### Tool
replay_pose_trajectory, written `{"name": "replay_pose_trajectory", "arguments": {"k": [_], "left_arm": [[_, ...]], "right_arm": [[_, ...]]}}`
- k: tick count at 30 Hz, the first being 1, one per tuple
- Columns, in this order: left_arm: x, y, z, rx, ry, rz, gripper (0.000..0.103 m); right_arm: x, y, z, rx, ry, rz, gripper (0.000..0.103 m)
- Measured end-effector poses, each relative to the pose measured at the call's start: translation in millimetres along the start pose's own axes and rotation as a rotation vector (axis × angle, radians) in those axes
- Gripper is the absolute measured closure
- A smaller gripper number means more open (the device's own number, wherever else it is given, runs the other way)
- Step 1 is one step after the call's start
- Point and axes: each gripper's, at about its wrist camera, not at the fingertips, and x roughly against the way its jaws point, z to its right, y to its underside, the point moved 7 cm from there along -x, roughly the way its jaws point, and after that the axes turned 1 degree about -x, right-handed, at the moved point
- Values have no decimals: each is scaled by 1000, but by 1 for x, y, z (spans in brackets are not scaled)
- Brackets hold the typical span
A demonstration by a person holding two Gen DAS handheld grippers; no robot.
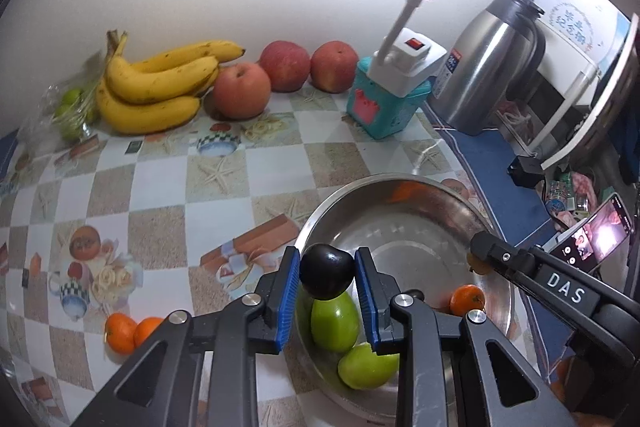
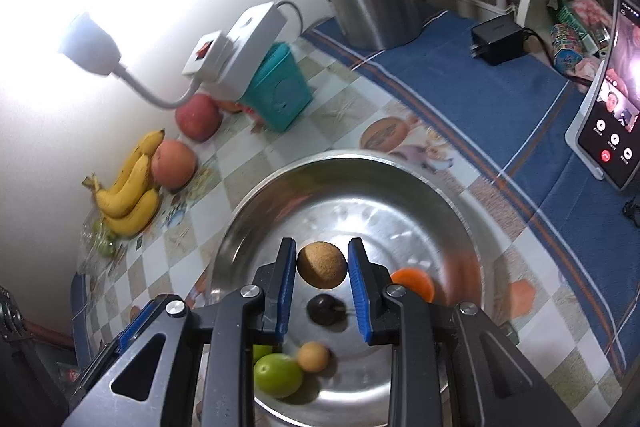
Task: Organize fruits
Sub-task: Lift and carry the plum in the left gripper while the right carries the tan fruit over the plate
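Steel bowl (image 2: 460, 211) partly filled; both grippers carry fruit above it.
Green fruits (image 1: 334, 323), a small orange (image 1: 466, 299) and a dark fruit (image 2: 324, 309) lie inside; bananas (image 1: 156, 87), apples (image 1: 240, 91) and two oranges (image 1: 132, 331) wait on the table. Left gripper (image 1: 327, 277), angled down, clamps a dark plum (image 1: 326, 273); right gripper (image 2: 322, 265), likewise angled, pinches a brown fruit (image 2: 321, 264).
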Motion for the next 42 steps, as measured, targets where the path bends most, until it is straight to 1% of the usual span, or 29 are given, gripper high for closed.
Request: {"name": "replay_pose_trajectory", "arguments": {"k": [8,22,29,42], "left_arm": [[-14,-4,8,-18,17,11,73],[-44,1,9,-20,6,-24,73],[-51,3,7,-20,4,-39,73],[-58,8,7,-21,3,-64,73]], "right_arm": [[-12,-5,10,0,18,19,76],[-37,-1,17,18,37,2,76],[-46,2,19,18,42,-20,76],[-48,4,18,26,59,-32,75]]}}
